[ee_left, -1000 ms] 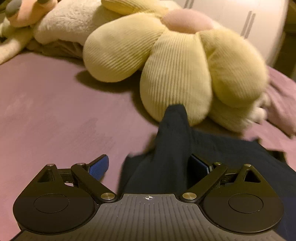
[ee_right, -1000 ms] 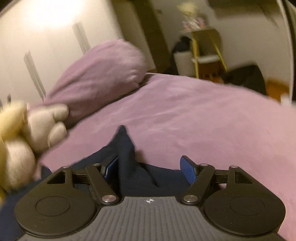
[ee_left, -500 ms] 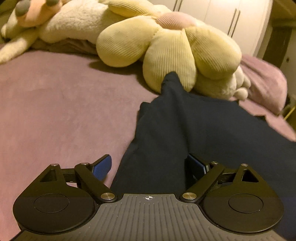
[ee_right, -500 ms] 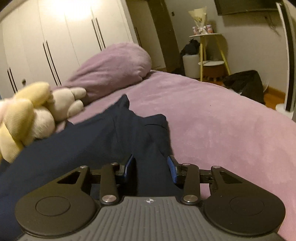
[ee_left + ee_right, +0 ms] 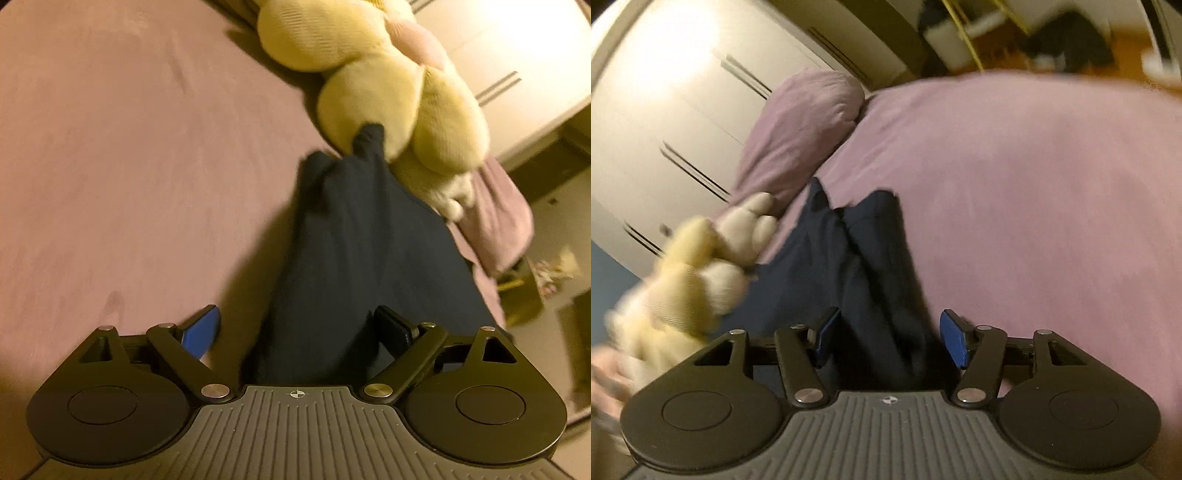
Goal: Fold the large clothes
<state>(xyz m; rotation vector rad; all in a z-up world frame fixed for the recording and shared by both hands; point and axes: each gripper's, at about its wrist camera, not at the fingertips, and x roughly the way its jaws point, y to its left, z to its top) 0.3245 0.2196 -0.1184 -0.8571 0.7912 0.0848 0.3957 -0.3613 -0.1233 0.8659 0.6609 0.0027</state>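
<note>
Dark navy garment (image 5: 369,258) spread on purple bed (image 5: 129,166), running forward from between fingers of both grippers. Left gripper (image 5: 299,328) spread wide, pads off cloth. Right gripper (image 5: 886,339) opening, cloth between pads, no pinch. Yellow flower plush (image 5: 388,85) touches garment's far tip; purple pillow (image 5: 805,122) beyond.

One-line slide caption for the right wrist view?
Right claw, opening, straddles dark navy garment on purple bed, plush toy alongside.
</note>
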